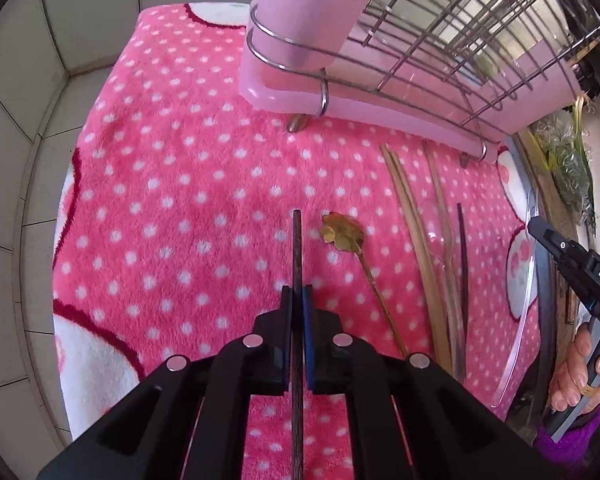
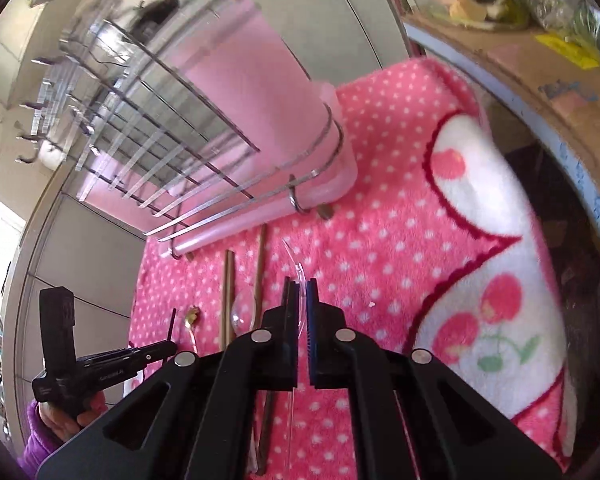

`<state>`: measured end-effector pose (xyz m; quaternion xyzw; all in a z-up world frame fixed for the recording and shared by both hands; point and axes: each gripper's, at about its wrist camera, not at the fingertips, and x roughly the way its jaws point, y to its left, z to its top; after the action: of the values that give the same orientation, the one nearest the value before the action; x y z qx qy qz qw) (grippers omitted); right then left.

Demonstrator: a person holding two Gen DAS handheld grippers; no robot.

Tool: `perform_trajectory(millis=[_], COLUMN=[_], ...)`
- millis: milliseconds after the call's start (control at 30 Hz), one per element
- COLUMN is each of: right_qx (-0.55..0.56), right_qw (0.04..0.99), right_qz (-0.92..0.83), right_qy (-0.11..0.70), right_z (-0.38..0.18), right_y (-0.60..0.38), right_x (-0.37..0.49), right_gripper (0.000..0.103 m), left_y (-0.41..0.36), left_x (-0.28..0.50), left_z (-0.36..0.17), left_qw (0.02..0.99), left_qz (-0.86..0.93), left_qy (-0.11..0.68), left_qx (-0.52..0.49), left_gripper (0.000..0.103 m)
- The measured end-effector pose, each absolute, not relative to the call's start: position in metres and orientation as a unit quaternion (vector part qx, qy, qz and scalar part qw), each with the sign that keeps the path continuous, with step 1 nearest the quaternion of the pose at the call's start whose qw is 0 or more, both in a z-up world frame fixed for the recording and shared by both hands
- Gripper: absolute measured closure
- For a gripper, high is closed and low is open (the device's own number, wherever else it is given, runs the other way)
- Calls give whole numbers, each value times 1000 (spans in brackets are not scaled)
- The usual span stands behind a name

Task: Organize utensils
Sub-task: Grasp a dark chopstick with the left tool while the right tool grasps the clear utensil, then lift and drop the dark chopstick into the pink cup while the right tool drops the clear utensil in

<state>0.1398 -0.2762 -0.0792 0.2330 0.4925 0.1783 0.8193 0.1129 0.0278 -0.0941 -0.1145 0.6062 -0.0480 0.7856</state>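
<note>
The left gripper (image 1: pixel 297 292) was clamped on a dark chopstick (image 1: pixel 296 248), which ran forward between the jaws and hung above the pink dotted blanket (image 1: pixel 172 184). The right gripper (image 2: pixel 300 292) was pinched on a clear plastic utensil (image 2: pixel 298 272), too transparent to name. The remaining utensils lay on the blanket near the rack (image 1: pixel 440 52): a gold spoon (image 1: pixel 342 230), some brown chopsticks (image 1: pixel 412 232), another dark chopstick (image 1: pixel 462 256) and a clear spoon (image 2: pixel 242 312) among them. The pink holder (image 1: pixel 300 12) stood inside the rack's wire ring, with one stick already poking out of its top in the right view. The risks, as I judged them: the thin chopstick could pivot in the jaws and miss the holder's mouth; the clear piece, slick and hard to see, might slip free; and two grippers converging on one holder could collide or catch the rack's wires.
</note>
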Motion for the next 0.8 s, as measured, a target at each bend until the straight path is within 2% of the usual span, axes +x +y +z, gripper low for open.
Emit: perform_trajectory(millis=[167, 533, 800], right_qx=[214, 204, 168], right_qw=[859, 935, 969], right_qz=[183, 188, 150], right_qy=[427, 221, 105], right_z=[-38, 93, 143], right_y=[-284, -316, -309], right_x=[126, 126, 154], right_gripper=[99, 99, 99], left_y=[37, 54, 48], left_x=[95, 89, 121], left_z=[-50, 98, 148], left_qw=[833, 940, 963], left_qz=[-61, -69, -53], left_qy=[531, 299, 216], left_qx=[-143, -151, -151], left_gripper=[99, 99, 99])
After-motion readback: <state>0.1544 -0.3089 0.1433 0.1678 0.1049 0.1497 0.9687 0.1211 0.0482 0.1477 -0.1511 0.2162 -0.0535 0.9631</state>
